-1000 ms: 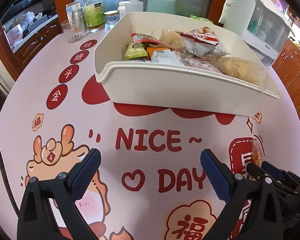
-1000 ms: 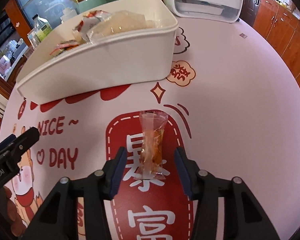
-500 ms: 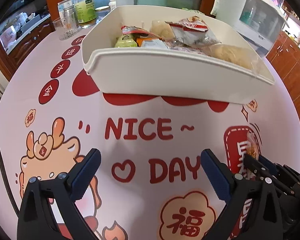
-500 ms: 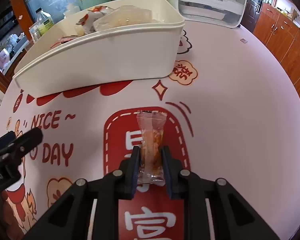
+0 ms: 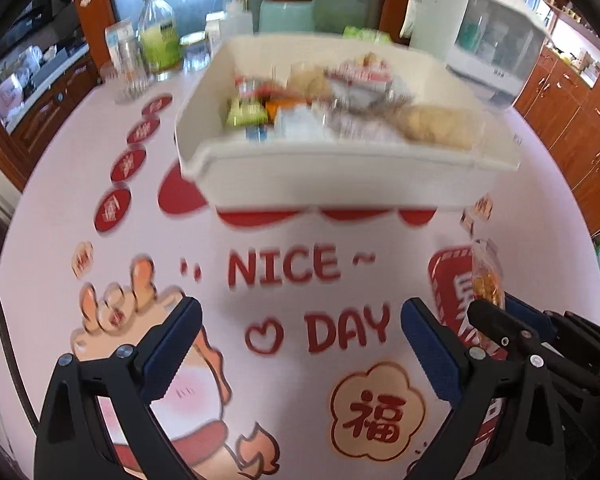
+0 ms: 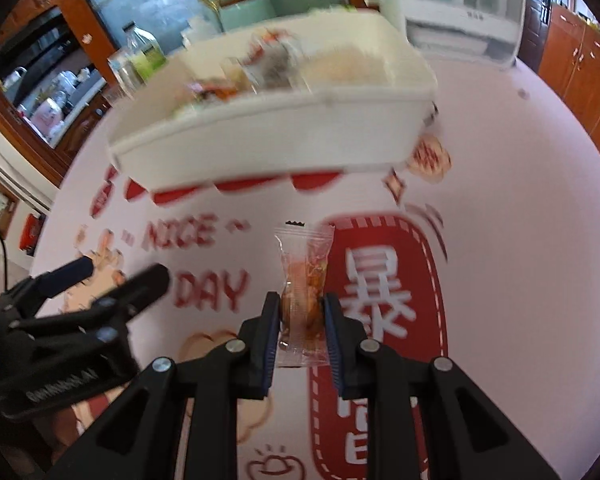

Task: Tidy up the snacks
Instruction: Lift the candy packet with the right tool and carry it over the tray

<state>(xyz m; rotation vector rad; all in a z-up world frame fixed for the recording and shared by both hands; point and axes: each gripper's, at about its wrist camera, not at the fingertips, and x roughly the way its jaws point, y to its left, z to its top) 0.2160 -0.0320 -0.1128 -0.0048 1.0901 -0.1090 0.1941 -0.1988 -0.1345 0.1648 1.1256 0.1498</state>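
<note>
**Right fingers clamped on snack packet, left fingers wide and empty**

Round worktop, pink printed cover with red "NICE ~ DAY" lettering, filling most of both frames. White bin upper centre in both views, sitting on the worktop, heaped with wrapped snacks; blurred, individual items hard to tell. White appliance upper right of left view, behind the bin. Bottles and jars upper left, behind the bin's left end.

Left gripper bottom of left view: fingers spread wide, nothing between them, over the "DAY" print. Also visible lower left of right view.

Right gripper bottom centre of right view: fingers closed tight on lower half of clear snack packet, orange-brown contents, top end sticking forward past the fingertips. Packet at left edge of red printed panel, well short of the bin; seen at right edge of left view too.
</note>
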